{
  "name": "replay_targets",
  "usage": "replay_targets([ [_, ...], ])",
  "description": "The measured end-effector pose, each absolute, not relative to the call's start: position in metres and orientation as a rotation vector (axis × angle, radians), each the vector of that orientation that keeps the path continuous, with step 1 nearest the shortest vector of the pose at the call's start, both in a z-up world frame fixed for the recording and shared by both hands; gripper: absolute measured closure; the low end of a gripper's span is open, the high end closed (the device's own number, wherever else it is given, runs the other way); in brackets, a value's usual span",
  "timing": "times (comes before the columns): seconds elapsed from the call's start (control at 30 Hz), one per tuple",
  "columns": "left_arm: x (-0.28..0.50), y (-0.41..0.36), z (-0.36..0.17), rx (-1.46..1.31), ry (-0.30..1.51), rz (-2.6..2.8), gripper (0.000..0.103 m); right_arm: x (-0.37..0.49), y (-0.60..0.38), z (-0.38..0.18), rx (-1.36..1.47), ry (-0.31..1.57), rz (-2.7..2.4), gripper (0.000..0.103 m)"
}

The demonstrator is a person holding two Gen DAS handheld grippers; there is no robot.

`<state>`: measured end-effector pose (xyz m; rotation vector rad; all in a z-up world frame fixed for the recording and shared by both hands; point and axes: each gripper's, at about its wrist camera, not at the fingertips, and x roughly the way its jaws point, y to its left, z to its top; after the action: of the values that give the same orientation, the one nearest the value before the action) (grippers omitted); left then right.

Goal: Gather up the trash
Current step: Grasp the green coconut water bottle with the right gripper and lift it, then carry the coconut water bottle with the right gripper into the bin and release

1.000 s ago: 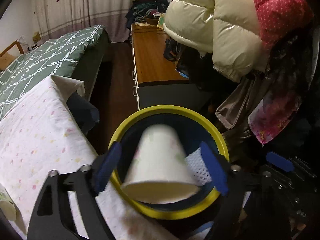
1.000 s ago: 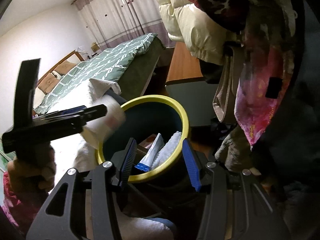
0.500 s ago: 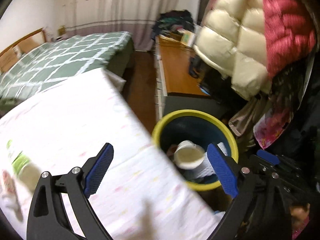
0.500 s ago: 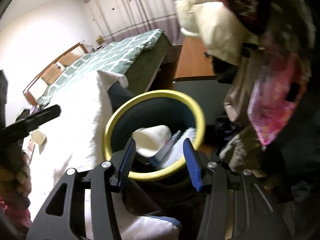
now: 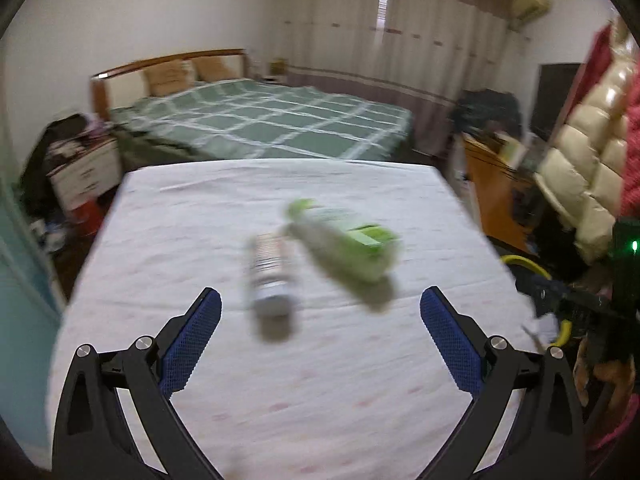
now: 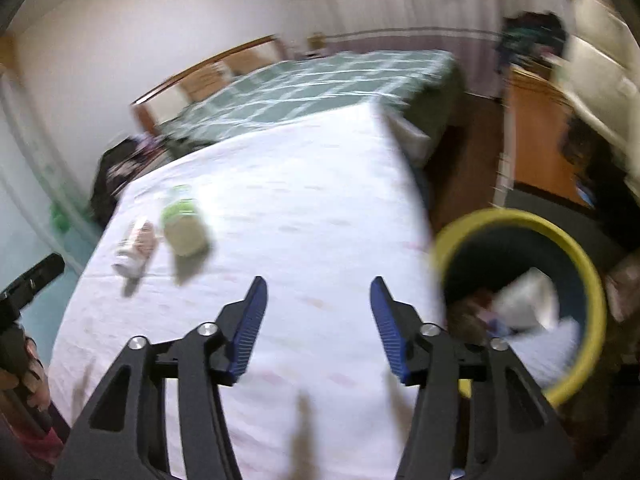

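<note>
Trash on table: a blurred green-and-white plastic bottle [image 5: 344,246] and a small white cylindrical container with a reddish label [image 5: 270,280] lie side by side on the white, faintly dotted tablecloth [image 5: 280,380], both on their sides.
Bin: a dark round bin with a yellow rim [image 6: 576,248] stands off the table's right edge; a white paper cup [image 6: 528,304] and other scraps lie inside.
Left gripper [image 5: 320,336]: jaws have just been opening and stand spread wide, nothing between them, above the cloth near the two items.
Right gripper [image 6: 318,328]: jaws have just been opening, partly spread and empty, over the cloth beside the bin.
Background: a green checked bed [image 5: 260,124].
</note>
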<state>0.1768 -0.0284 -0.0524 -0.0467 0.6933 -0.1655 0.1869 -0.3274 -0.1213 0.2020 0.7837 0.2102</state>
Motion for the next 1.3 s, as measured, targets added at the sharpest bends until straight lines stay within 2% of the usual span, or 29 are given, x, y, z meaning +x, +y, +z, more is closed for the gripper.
replay_targets([
  [0.07,0.171,-0.006,-0.055,-0.062,0.694,-0.136,0.005,0.204,-0.294,-0.119,0.153,0.779,0.284,0.047],
  [0.2,0.166,0.017,-0.063,-0.098,0.704,-0.128,0.005,0.235,-0.242,-0.121,0.061,0.769,0.375,0.036],
  [0.57,0.170,0.021,-0.081,-0.127,0.725,-0.175,0.005,0.299,-0.184,-0.147,-0.030,0.840,0.418,0.031],
  [0.63,0.172,0.022,-0.083,-0.134,0.727,-0.181,0.005,0.304,-0.184,-0.153,-0.029,0.867,0.420,0.035],
  [0.67,0.171,0.020,-0.082,-0.134,0.726,-0.181,0.005,0.306,-0.184,-0.157,-0.031,0.887,0.418,0.046],
  [0.7,0.171,0.020,-0.081,-0.135,0.724,-0.180,0.005,0.308,-0.185,-0.159,-0.029,0.900,0.421,0.049],
  [0.8,0.171,0.021,-0.081,-0.142,0.722,-0.179,0.005,0.301,-0.194,-0.151,0.000,0.869,0.407,0.050],
  [1.03,0.172,0.013,-0.084,-0.135,0.734,-0.198,0.005,0.256,-0.219,-0.092,0.042,0.716,0.411,0.052],
  [1.3,0.173,0.001,-0.088,-0.114,0.747,-0.217,0.005,0.223,-0.249,-0.071,0.077,0.702,0.398,0.053],
])
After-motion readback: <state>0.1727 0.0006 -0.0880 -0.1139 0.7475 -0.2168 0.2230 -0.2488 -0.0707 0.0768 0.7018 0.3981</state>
